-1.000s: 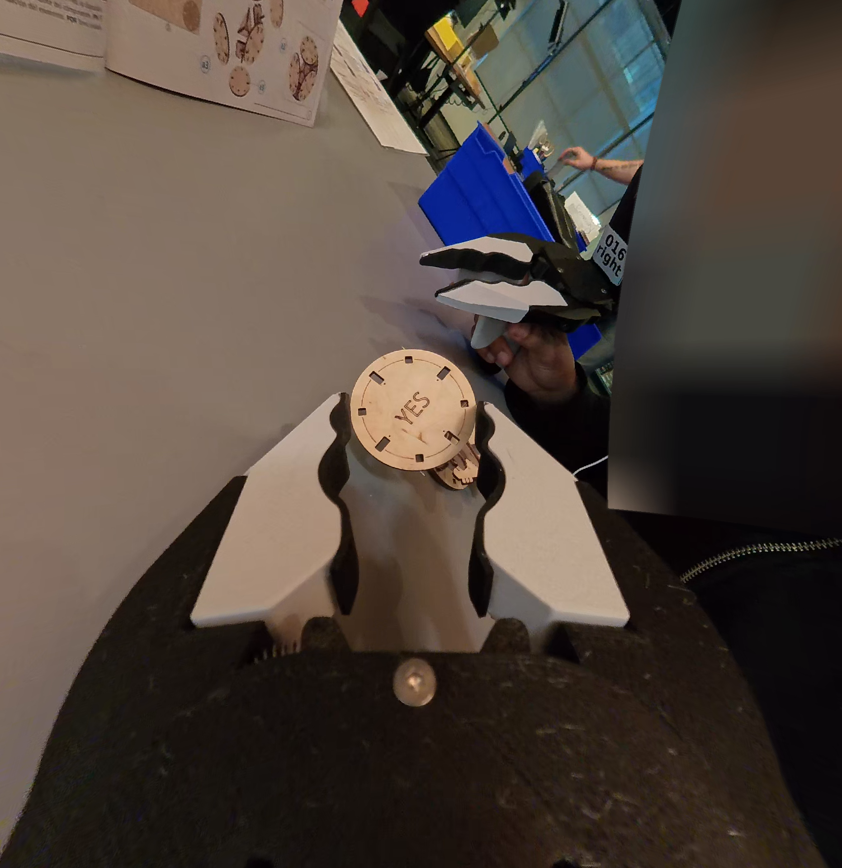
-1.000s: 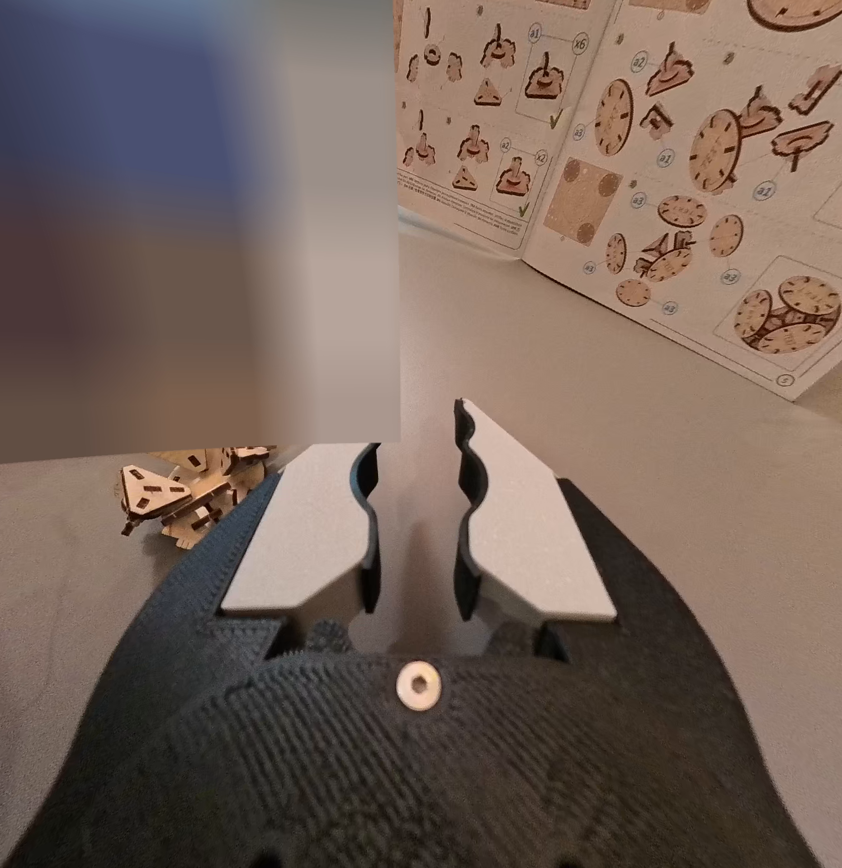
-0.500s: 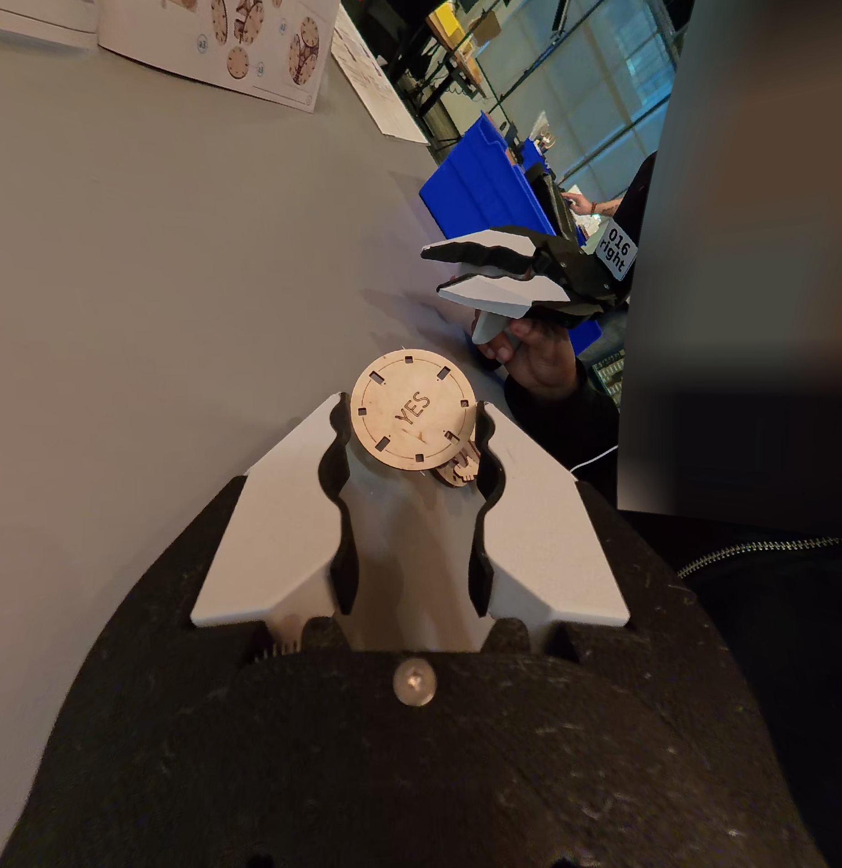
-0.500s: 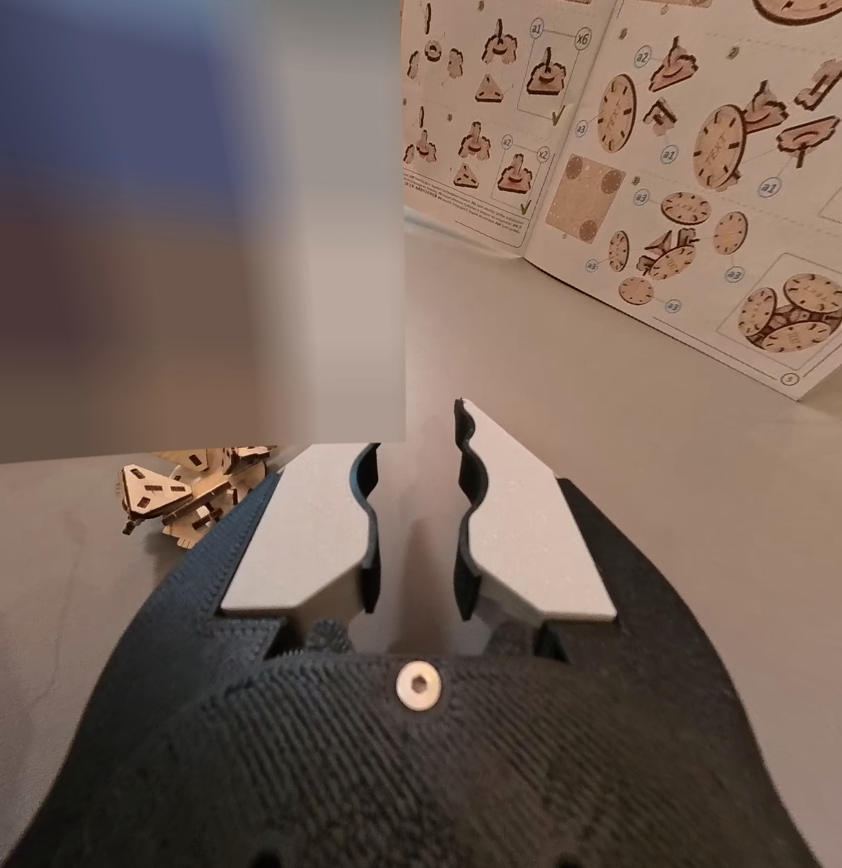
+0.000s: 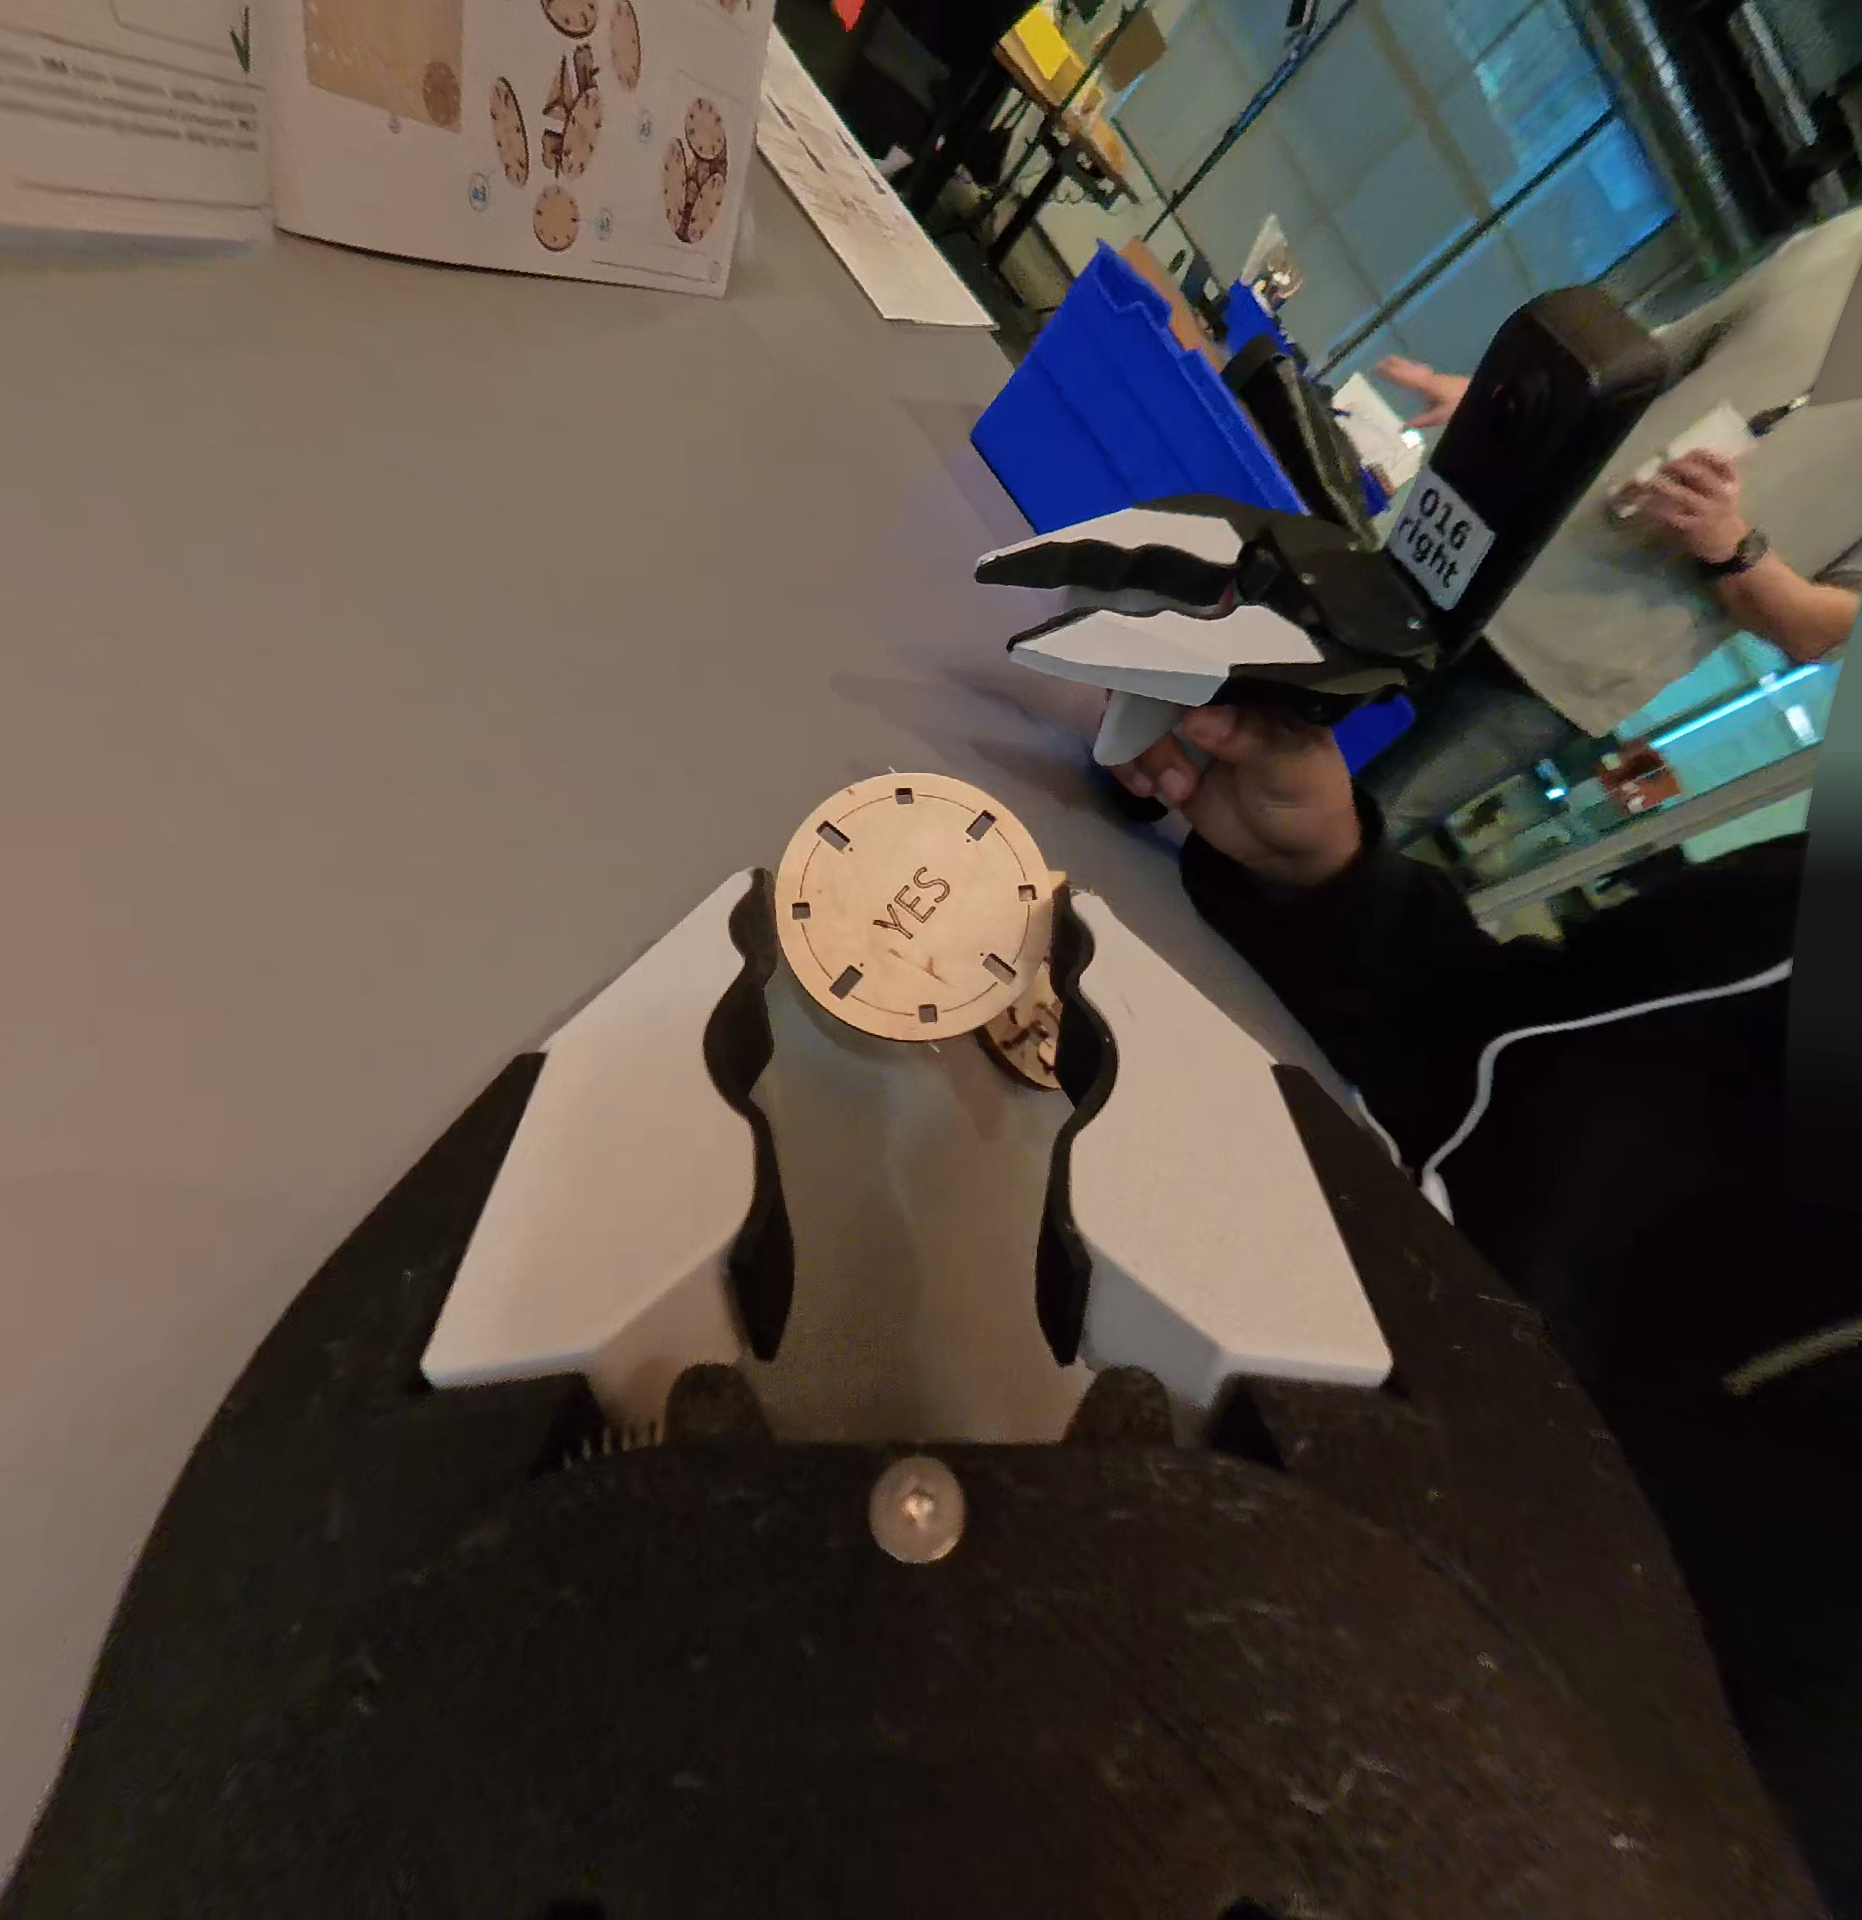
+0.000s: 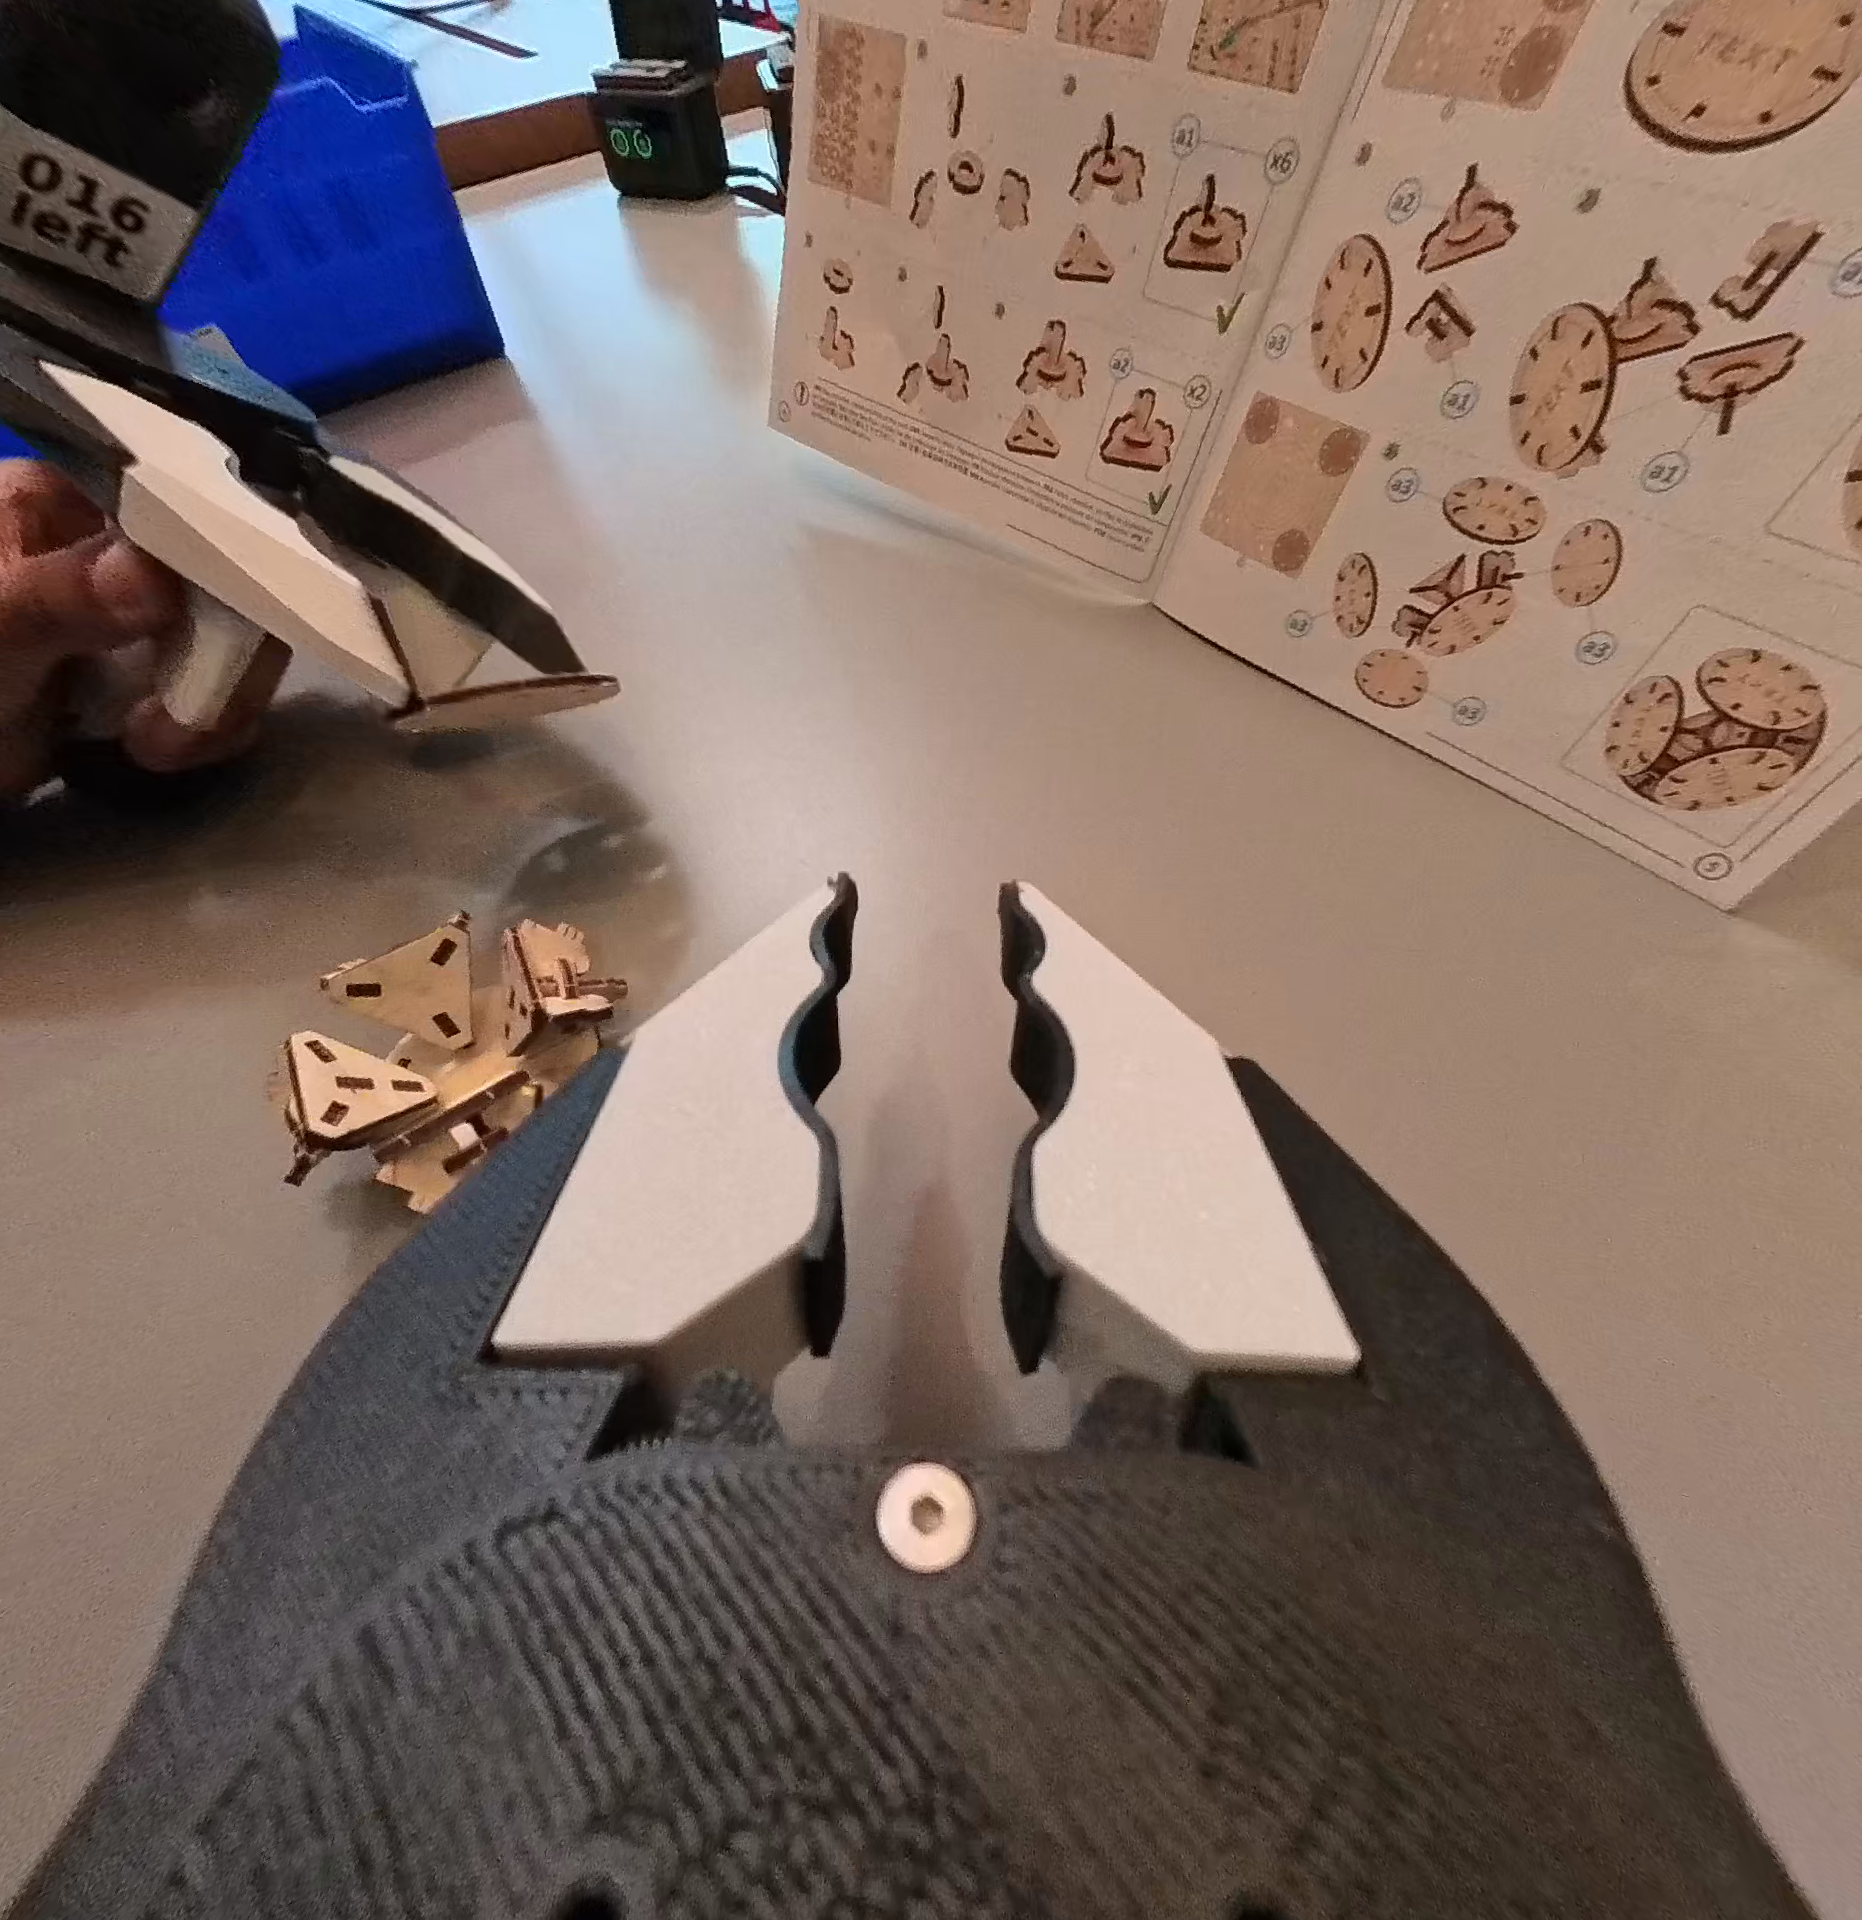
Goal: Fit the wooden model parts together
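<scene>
Left gripper (image 5: 911,914) pinches round wooden disc (image 5: 911,902) over grey table (image 5: 387,623); right gripper (image 5: 1000,613), bare, near blue bin (image 5: 1103,436); booklet (image 5: 511,135) beyond.

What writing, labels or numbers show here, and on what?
Located only, not quoted.
Wooden disc, gripped by the left gripper: engraved word, legible.
Grey tag on the right gripper: number and word, legible.
Matching tag on the left gripper: legible.
Instruction booklet: circled codes legible, fine print too small.
Dark device: green display, too small.

Dim, warm indoor light, soft shadows on the grey table (image 6: 1322,1039), wide-angle bending at edges, slight motion blur.
</scene>
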A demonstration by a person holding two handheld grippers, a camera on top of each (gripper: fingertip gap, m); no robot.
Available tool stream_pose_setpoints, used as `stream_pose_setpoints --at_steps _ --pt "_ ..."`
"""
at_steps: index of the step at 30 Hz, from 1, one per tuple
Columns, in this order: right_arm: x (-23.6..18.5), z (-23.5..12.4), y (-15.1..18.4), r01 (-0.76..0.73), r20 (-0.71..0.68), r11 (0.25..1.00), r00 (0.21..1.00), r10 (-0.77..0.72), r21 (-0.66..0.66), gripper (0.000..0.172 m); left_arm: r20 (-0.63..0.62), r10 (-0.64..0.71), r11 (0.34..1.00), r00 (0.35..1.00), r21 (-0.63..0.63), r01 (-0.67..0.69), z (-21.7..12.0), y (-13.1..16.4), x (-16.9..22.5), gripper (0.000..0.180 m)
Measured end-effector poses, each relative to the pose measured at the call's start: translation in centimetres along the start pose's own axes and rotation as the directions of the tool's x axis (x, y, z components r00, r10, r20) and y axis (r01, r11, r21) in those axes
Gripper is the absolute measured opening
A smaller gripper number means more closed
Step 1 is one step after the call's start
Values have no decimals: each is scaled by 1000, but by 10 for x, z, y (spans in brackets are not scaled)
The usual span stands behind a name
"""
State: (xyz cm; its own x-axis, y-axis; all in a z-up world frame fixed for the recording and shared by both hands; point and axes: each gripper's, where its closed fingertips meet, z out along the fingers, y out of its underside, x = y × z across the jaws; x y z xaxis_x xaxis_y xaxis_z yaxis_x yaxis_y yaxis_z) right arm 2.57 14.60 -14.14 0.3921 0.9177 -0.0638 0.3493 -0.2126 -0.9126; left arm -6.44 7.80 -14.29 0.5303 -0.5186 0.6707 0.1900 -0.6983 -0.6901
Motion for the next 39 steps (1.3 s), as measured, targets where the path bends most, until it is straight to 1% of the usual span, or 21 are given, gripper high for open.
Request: stream_pose_setpoints --at_steps 2,5,8,10,14,17,19,21,23,26,29,31,35,39 --pt "-2 -1 -4 -10 9 1000 1000 10 28 26 45 58 998 997 2 -58 1 -4 -1 50" --pt "-5 -1 -8 -24 25 998 999 23 50 22 111 143 989 983 27 -147 1 -17 -2 50" --pt "-7 0 -7 -24 49 999 999 22 42 16 122 184 981 975 46 -191 2 -31 5 49" --pt "-8 0 -11 -7 55 998 998 3 65 11 157 247 966 956 40 -256 5 -40 8 49" --pt "3 2 -27 2 8 988 1000 -3 151 3 231 363 930 903 -34 -365 19 -61 2 50" --pt "11 12 -36 29 -43 983 999 -21 179 0 200 365 929 909 -11 -370 35 -87 4 50" --pt "11 20 -37 64 -58 984 997 -55 164 0 218 381 923 898 -28 -385 45 -96 -3 50" --pt "12 23 -38 80 -64 984 995 -70 162 0 255 413 909 874 -63 -412 53 -95 -14 50" --pt "13 24 -40 68 -54 983 997 -59 170 1 254 426 904 868 -80 -420 58 -84 -22 50" --pt "15 22 -42 19 -19 982 1000 -16 186 4 218 407 913 887 -124 -389 61 -63 -31 50" --pt "12 22 -42 1 22 982 1000 -5 186 8 168 360 932 918 -111 -345 64 -59 -29 50" --pt "8 22 -41 23 34 983 999 -29 180 10 131 334 941 933 -96 -324 66 -59 -25 50" --pt "-1 25 -38 107 15 981 994 -110 163 10 143 342 936 929 -135 -324 69 -52 -31 50" --pt "-4 24 -38 181 -33 970 984 -178 165 9 150 346 934 926 -147 -326 69 -49 -34 50"
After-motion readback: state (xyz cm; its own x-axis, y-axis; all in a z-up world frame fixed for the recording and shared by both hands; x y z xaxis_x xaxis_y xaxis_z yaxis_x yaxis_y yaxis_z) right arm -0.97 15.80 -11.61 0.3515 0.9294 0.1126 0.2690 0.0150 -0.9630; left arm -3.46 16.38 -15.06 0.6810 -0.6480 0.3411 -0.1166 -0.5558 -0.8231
